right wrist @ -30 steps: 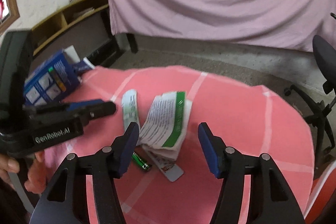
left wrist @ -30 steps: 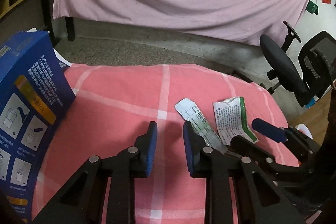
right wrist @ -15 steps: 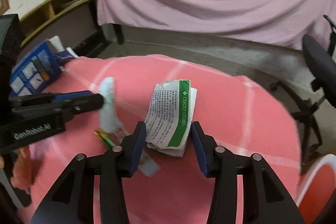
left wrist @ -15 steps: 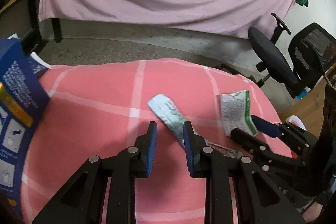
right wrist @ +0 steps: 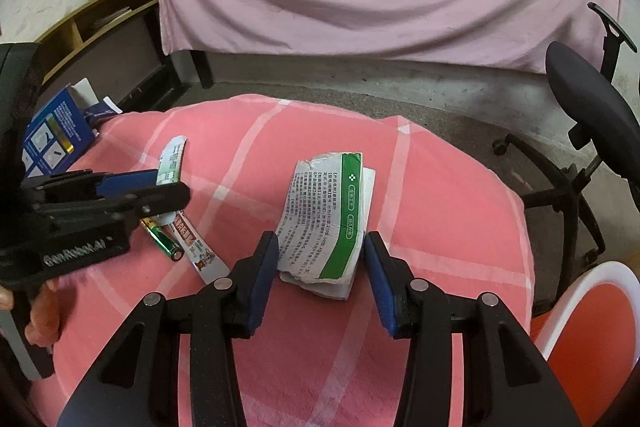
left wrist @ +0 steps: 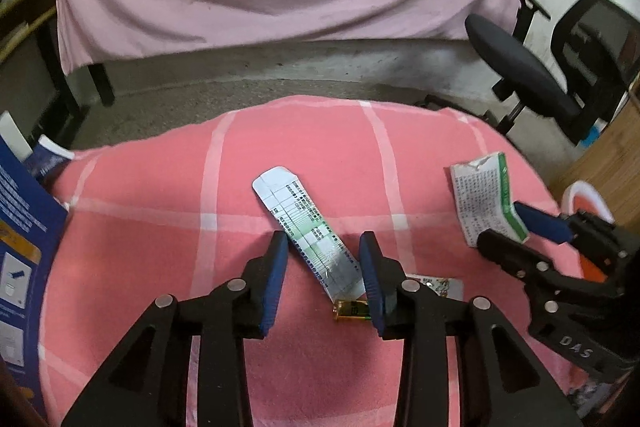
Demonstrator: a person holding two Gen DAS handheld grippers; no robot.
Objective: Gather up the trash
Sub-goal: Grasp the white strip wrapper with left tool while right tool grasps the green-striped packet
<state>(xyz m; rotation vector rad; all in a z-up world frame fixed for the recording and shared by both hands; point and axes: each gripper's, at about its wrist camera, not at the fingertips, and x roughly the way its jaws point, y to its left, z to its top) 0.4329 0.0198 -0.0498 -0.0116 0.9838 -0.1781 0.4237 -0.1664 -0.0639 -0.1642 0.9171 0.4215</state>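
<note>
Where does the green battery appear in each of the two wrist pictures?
Left wrist: the green battery lies low in the centre, beside the left gripper's right finger, partly hidden.
Right wrist: it lies at left of centre, under the left gripper.
Shared landmark: the green-striped folded leaflet.

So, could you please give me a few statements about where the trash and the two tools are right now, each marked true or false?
1. The folded green-and-white leaflet sits between the fingers of the right tool. True.
2. The battery stands upright on the pink cloth. False: it lies on its side.
3. The long printed strip lies between the fingers of the left tool. True; that tool's jaws have just been opening.
4. The blue box sits in the middle of the cloth. False: it is at the cloth's left edge.
5. The leaflet is orange. False: it is white with a green band.
</note>
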